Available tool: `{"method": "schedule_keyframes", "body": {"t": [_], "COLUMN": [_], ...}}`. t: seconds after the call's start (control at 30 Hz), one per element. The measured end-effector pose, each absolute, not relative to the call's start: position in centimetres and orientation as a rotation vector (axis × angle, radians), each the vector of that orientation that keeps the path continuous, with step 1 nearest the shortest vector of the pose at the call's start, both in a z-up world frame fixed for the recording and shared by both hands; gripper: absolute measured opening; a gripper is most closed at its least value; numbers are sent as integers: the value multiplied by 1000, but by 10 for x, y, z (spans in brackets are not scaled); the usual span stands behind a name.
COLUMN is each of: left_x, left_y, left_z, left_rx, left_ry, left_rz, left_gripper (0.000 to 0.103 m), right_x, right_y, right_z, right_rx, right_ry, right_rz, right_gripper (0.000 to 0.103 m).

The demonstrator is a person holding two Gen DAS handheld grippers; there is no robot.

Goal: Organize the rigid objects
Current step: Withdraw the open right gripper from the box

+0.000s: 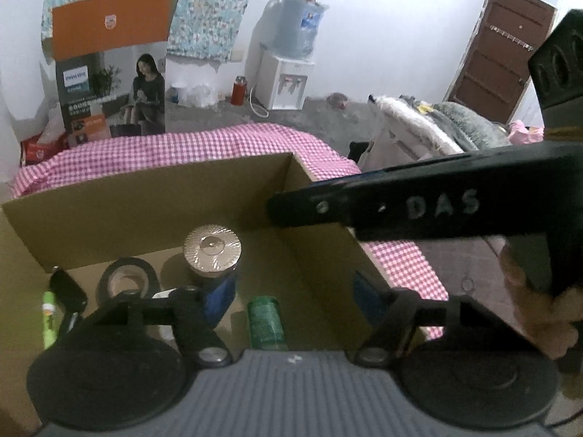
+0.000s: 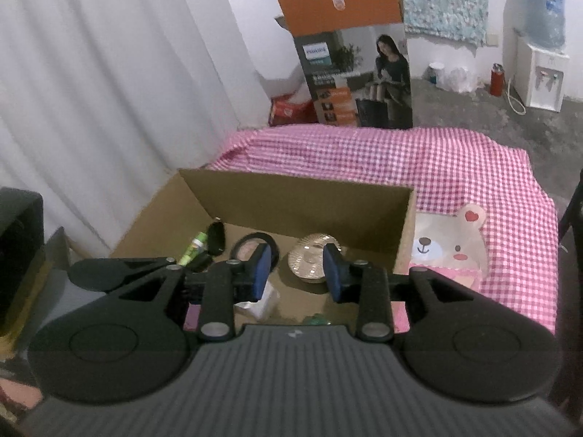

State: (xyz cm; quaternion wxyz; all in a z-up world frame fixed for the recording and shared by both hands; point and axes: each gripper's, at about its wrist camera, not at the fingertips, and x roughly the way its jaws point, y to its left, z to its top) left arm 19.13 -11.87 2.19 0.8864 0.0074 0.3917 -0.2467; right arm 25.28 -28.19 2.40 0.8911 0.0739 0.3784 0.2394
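Nearest the left wrist lens: left gripper point(image 1: 291, 293), blue-padded fingers spread wide, nothing between the pads, poised over an open brown cardboard box point(image 1: 145, 196) on a pink-and-white checked cloth point(image 1: 204, 145). Directly ahead between the fingers, toward 6 o'clock of the box floor: green cylindrical can point(image 1: 266, 322) lying on its side, clear of both pads. At 12 o'clock from the can, just past the left pad: dark jar with a ribbed metallic lid point(image 1: 212, 245), upright, near the far wall. At 9 o'clock from the jar: black roll of tape point(image 1: 127, 278) lying flat. Farther toward 9 o'clock, by the left wall: bright green tube point(image 1: 48, 313) beside a black oblong item point(image 1: 67, 289), possibly a case, too blurred to say. Crossing in at 3 o'clock: black arm of the other gripper, lettered DAS point(image 1: 441, 204), with a hand point(image 1: 546, 313) behind it.

From the right wrist lens: right gripper point(image 2: 297, 273), released, pads a modest gap apart and empty, hovering above the near edge of the same box. Ribbed lid of the jar visible in the gap, lower down and beyond the pads, untouched. Tape roll at 10 o'clock behind the left pad, tube and black item farther toward 9 o'clock. White crumpled wrapper point(image 2: 258, 304) under the left finger. At 3 o'clock outside the box: bear picture point(image 2: 452, 247) on the cloth.
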Motion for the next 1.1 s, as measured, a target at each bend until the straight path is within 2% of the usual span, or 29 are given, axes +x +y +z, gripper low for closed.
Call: {"method": "schedule_keyframes", "body": {"t": [0.13, 0.23, 0.43, 0.8, 1.1], "left_x": [159, 132, 83, 44, 44], "left_y": [-96, -73, -12, 81, 132], "left_z": [39, 52, 73, 63, 46], "left_rx": [16, 14, -8, 5, -68], "left_ry": [752, 702, 589, 477, 474], "left_rz": [-530, -522, -436, -208, -164], "left_gripper": [87, 91, 101, 103, 103], "right_x": [232, 220, 218, 259, 288], "right_y": [-280, -274, -249, -203, -184], "right_z": [46, 58, 51, -5, -54], "right_rx": [149, 136, 114, -30, -92], "right_ry": [761, 772, 932, 1327, 1518], "right_rz": [523, 542, 577, 423, 305], "right_gripper": [34, 41, 42, 41, 41]}}
